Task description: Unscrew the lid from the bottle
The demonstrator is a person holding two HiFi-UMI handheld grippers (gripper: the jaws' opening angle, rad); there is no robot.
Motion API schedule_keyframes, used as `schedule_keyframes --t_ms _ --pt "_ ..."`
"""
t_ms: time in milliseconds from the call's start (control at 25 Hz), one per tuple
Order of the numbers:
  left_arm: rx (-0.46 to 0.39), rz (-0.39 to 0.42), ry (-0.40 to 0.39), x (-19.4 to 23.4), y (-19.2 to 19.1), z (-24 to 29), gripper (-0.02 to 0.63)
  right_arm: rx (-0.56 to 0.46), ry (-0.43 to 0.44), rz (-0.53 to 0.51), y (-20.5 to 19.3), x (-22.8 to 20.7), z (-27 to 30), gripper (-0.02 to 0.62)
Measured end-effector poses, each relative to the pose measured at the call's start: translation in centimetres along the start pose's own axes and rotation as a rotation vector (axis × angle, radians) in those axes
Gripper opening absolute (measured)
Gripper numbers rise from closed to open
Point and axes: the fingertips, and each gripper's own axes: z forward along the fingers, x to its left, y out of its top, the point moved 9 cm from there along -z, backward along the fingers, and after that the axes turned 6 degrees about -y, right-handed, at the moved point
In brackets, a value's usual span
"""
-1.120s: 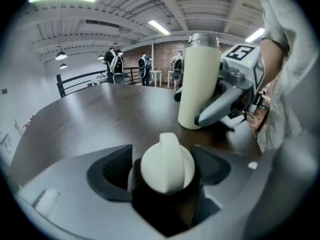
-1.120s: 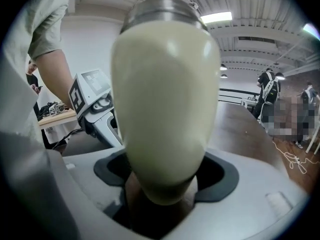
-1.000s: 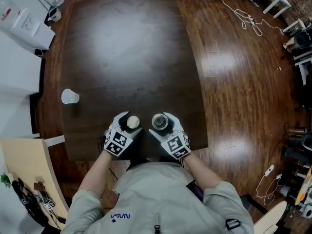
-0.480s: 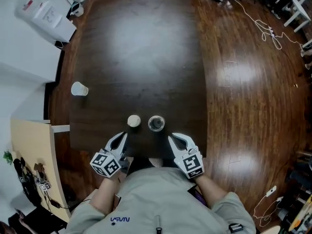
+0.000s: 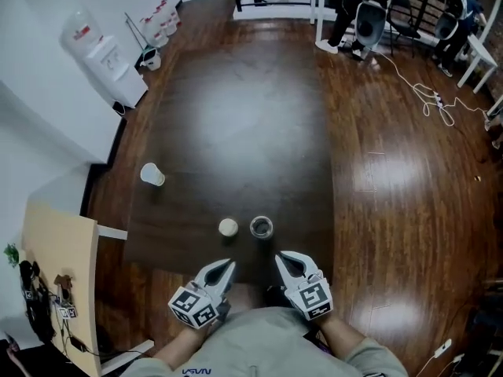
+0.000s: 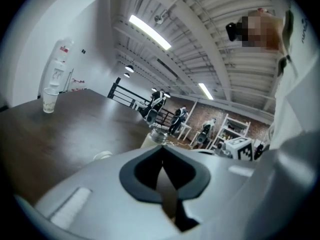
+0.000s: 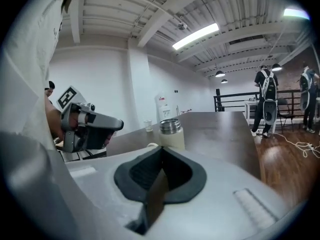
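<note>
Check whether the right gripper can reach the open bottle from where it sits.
Probably yes. The bottle stands on the table just ahead of the right gripper, with nothing between them; the lid lies apart on the bottle's left. The jaws are shut, so they would need opening first.

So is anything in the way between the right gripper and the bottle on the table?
Nothing visible is. Only bare table lies between the shut right gripper and the open bottle. The lid sits apart to the bottle's left, off that line, and the paper cup stands far off near the table's left edge.
</note>
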Motion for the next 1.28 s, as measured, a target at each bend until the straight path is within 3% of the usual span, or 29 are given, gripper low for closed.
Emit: schedule_keyframes --t_ms 120,240,480,640,880,1280 --pt "-0.006 0.056 -0.028 -1.7 -1.9 -1.2 0.003 0.004 0.022 -0.022 -0.5 1.4 -0.4 0.002" --pt "-0.034 0.062 -0.011 -2.4 -3.7 -4.0 0.003 0.024 0.046 -0.044 -0.7 4.3 -1.6 0.002" --pt "-0.071 0.117 0.010 -5.3 -7.0 -10.1 0.003 0.012 0.029 -0.001 -1.9 10.3 -6.3 0.002" --pt "-0.088 0.150 0.003 -8.1 -8.1 -12.5 0.003 0.030 0.020 -0.040 -1.4 12.7 -9.1 0.002" --pt "-0.116 0.210 -0.010 -12.3 -7.8 -14.5 0.003 -0.004 0.024 -0.079 0.2 14.1 -12.5 0.002" --pt "-0.203 0.258 0.063 -19.6 -8.1 -14.4 0.003 -0.095 0.078 -0.156 0.4 13.6 -20.6 0.002"
